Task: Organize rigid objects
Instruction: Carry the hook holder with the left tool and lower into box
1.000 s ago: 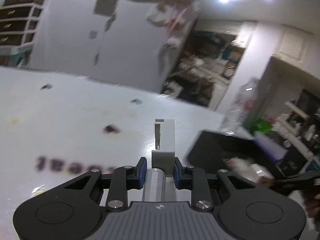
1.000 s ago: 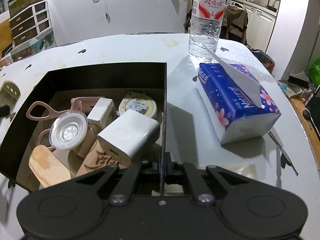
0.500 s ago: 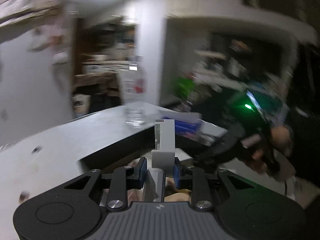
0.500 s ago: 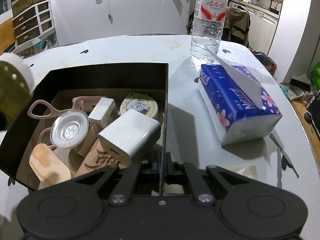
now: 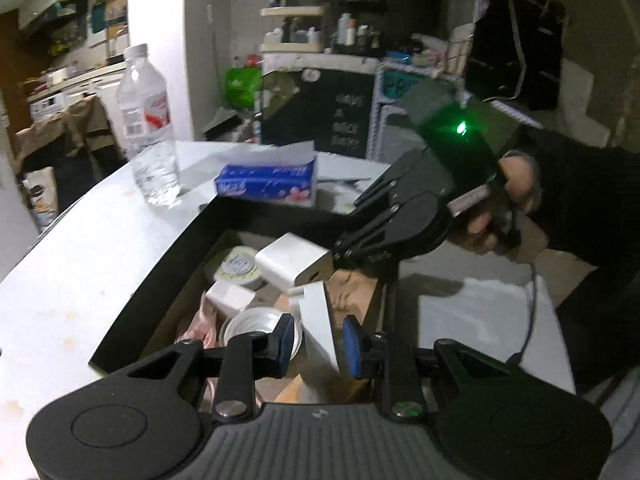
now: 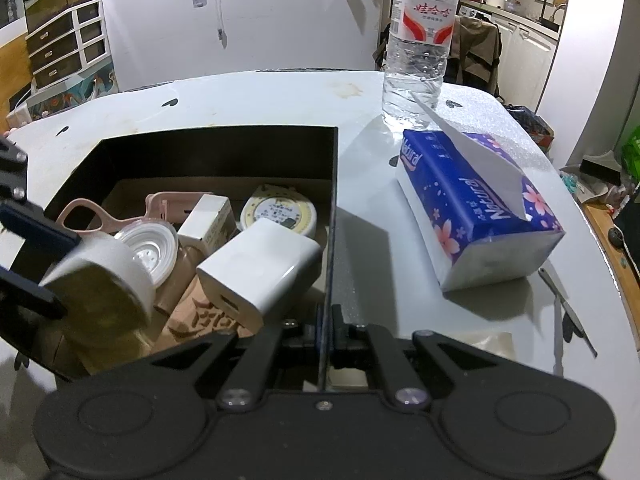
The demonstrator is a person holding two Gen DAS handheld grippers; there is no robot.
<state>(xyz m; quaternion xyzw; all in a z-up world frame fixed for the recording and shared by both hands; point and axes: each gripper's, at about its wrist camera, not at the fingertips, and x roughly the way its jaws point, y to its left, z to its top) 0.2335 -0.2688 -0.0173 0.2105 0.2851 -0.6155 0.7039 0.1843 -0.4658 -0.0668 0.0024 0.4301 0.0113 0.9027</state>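
The white table (image 6: 248, 96) carried a few small dark marks and a brownish stain near its far side. On it sat an open black box (image 6: 216, 148) and, to the right, a blue tissue pack (image 6: 476, 208) — lying just beside the box but apart from it. A clear water bottle (image 6: 420, 36) stood upright behind the pack, and a thin metal tool (image 6: 560, 320) lay near the right edge.

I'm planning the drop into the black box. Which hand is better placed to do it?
Left. The left gripper holds the white object over the black box; the right gripper is clamped on the box wall.
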